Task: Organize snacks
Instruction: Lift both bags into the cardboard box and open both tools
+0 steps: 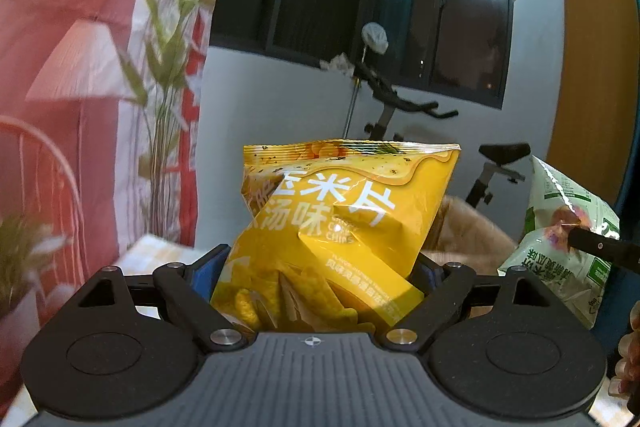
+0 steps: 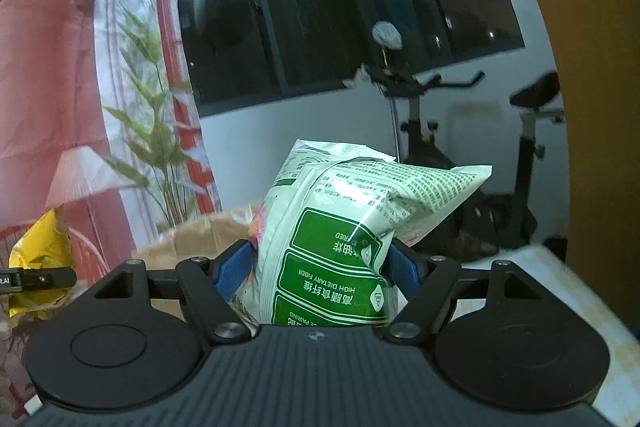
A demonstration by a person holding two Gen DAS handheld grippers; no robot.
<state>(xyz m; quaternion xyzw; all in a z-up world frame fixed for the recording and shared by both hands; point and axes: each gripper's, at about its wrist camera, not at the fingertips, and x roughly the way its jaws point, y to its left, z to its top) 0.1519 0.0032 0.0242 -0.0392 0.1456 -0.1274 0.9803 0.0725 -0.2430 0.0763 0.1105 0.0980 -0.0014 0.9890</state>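
Yellow chip bag (image 1: pixel 336 227) between left gripper (image 1: pixel 320 267) pads

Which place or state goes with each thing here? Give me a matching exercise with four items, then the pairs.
Things:
1. yellow chip bag
2. green-and-white snack bag
3. exercise bike
4. artificial plant

Places or states:
A. stands by the wall under the dark window
B. clamped in the left gripper
C. in front of the red-and-white curtain
D. clamped in the right gripper

Pairs: 1-B, 2-D, 3-A, 4-C
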